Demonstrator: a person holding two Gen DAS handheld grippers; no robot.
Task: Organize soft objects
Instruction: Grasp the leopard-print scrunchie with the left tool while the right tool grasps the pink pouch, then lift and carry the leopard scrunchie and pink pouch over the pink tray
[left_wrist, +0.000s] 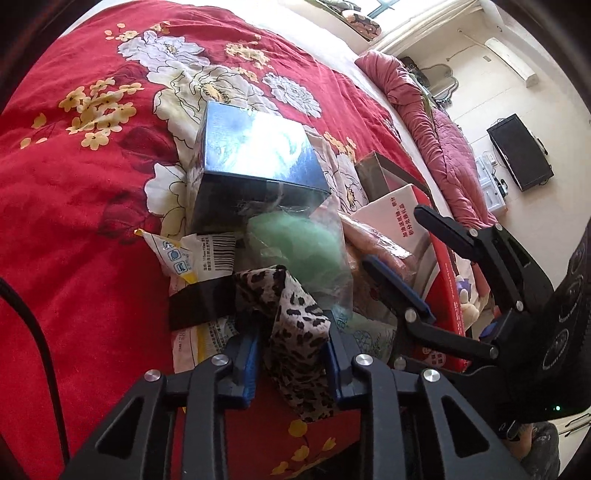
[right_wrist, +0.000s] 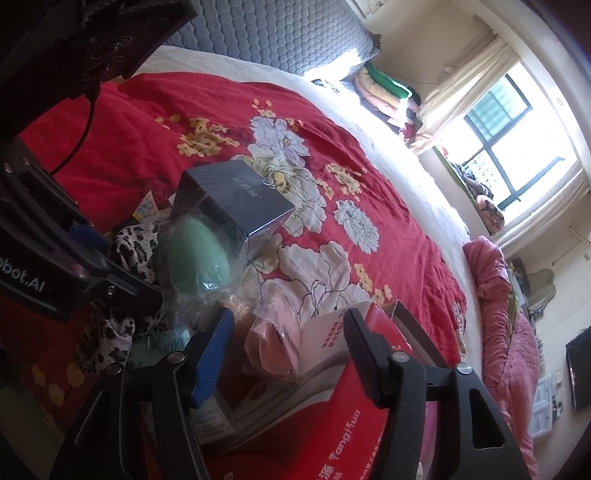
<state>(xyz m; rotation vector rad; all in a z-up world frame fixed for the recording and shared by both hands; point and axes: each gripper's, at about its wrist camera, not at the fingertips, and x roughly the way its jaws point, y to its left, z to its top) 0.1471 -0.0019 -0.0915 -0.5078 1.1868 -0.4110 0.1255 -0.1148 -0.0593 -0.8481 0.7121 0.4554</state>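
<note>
Leopard-print cloth (left_wrist: 295, 332) pinched in left tongs (left_wrist: 291, 363), bedspread (left_wrist: 74, 221) open leftward

A bed under a red quilt with white and yellow flowers (left_wrist: 92, 221) is bearing a heap: glossy dark cardboard box (left_wrist: 255, 162), leopard-print cloth (left_wrist: 295, 332), red carton (right_wrist: 332, 424), plastic packets (left_wrist: 192, 254).

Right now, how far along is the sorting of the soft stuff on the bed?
Nothing looks sorted yet. The left tongs clamp the leopard-print cloth; the right tongs straddle the bagged pink item, apparently not gripping. The bagged green puff waits in the pile.
</note>
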